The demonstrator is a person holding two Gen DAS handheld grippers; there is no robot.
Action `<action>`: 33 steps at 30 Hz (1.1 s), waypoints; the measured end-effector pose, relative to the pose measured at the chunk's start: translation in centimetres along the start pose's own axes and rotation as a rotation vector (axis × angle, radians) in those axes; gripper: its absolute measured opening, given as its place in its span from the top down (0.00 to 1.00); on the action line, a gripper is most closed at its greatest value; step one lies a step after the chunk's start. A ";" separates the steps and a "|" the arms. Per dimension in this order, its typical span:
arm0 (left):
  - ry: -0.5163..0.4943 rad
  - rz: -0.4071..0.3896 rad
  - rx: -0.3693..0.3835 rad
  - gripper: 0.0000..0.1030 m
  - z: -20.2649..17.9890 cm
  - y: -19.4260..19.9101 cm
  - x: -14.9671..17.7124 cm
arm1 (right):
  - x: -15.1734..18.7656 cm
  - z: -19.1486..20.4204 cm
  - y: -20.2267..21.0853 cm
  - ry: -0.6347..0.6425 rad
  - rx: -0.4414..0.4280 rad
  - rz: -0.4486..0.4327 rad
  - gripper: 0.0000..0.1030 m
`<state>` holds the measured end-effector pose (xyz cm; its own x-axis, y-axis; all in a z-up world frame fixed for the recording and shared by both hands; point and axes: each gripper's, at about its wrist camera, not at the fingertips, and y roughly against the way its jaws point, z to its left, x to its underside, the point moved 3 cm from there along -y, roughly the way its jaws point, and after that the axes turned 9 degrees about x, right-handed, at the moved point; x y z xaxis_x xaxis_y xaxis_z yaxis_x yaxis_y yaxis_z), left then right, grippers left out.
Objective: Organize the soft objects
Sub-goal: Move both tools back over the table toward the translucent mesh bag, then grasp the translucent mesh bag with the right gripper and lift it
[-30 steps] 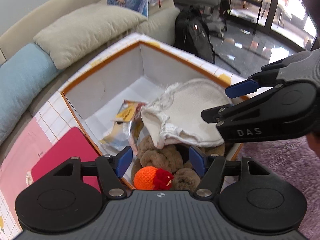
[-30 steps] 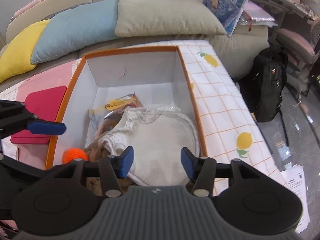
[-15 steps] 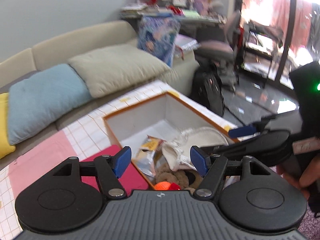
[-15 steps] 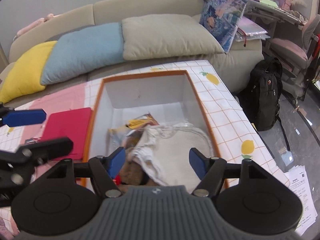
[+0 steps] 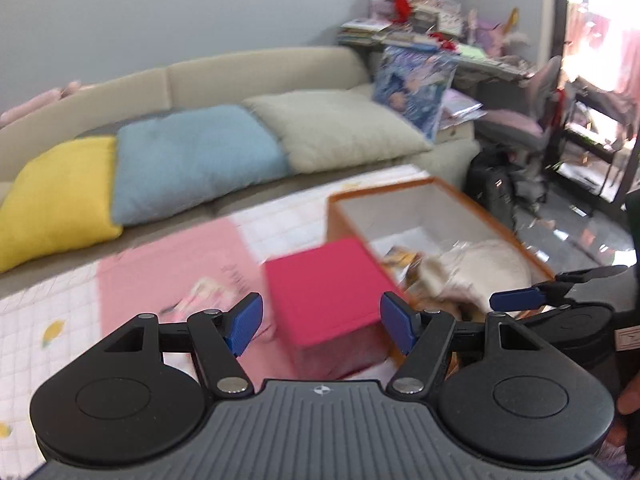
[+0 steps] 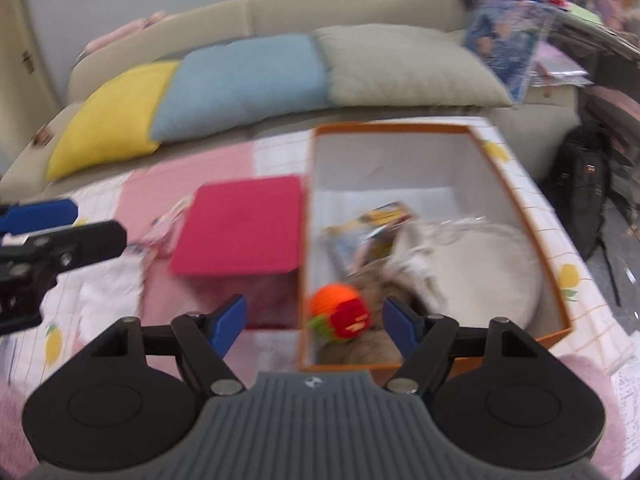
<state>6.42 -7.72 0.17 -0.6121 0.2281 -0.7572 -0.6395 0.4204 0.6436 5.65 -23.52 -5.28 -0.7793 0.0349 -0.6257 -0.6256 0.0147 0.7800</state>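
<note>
An orange-rimmed white box (image 6: 516, 200) (image 5: 472, 200) stands on the checked cover. In it lie a cream cloth (image 6: 492, 264) (image 5: 492, 264), a brown plush (image 6: 368, 280), an orange and red knitted ball (image 6: 338, 312) and a snack packet (image 6: 376, 220). A red block (image 6: 240, 226) (image 5: 324, 284) sits against the box's left wall. My right gripper (image 6: 314, 322) hovers over the box's near left corner, its jaws opening with nothing held. My left gripper (image 5: 322, 324) is open and empty, above the red block; it also shows at the left edge of the right wrist view (image 6: 60, 224).
A beige sofa (image 5: 256, 76) behind carries yellow (image 5: 60, 196), blue (image 5: 192, 156) and grey-green (image 5: 332, 132) pillows plus a printed cushion (image 5: 416, 84). A pink mat (image 5: 176, 268) lies left of the block. A black backpack (image 6: 588, 184) stands on the floor at right.
Both grippers drew back and rose away from the box, so the sofa and table came into view. The left one swung left toward the red block. The right jaws widened.
</note>
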 end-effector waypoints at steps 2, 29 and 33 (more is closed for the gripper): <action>0.056 0.022 -0.001 0.25 1.4 0.5 1.1 | 0.7 1.7 -0.1 0.053 -0.027 0.013 0.28; 0.481 0.258 -0.023 0.36 11.2 2.8 13.3 | 6.7 14.1 -10.0 0.572 -0.073 0.134 0.15; 0.479 0.266 -0.022 0.36 11.4 2.4 13.4 | 6.1 14.0 -12.0 0.584 -0.069 0.148 0.10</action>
<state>2.02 6.36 -9.70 -0.8941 -0.1033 -0.4358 -0.4400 0.3834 0.8120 8.90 -9.52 -18.34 -0.7371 -0.5228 -0.4282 -0.4951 -0.0136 0.8687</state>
